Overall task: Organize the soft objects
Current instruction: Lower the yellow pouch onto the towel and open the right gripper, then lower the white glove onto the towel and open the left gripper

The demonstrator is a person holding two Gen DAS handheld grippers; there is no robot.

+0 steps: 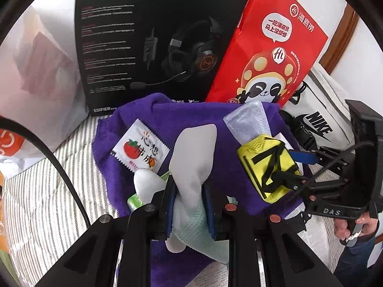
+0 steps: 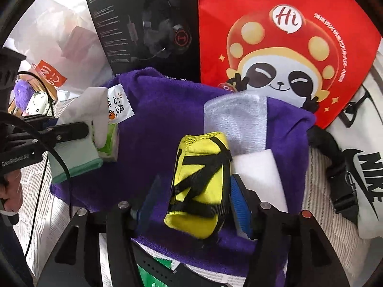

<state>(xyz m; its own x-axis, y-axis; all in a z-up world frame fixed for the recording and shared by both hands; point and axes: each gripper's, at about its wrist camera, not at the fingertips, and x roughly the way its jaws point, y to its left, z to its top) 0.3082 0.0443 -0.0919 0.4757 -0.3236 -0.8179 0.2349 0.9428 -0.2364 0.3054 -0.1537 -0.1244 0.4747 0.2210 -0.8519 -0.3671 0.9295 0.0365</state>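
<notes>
White sponge (image 2: 261,174) partly hidden behind yellow pouch (image 2: 201,184); green packet (image 2: 154,273) cut off by frame edge.

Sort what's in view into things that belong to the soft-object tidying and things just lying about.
Job:
sock, clamped in the left gripper
yellow pouch, between the right gripper's open jaws
purple towel
mesh cloth

Lying about:
headset box
red bag
Nike bag
sachet

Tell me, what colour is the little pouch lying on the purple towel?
The pouch is bright yellow with black straps. The right wrist view shows it best.
</notes>
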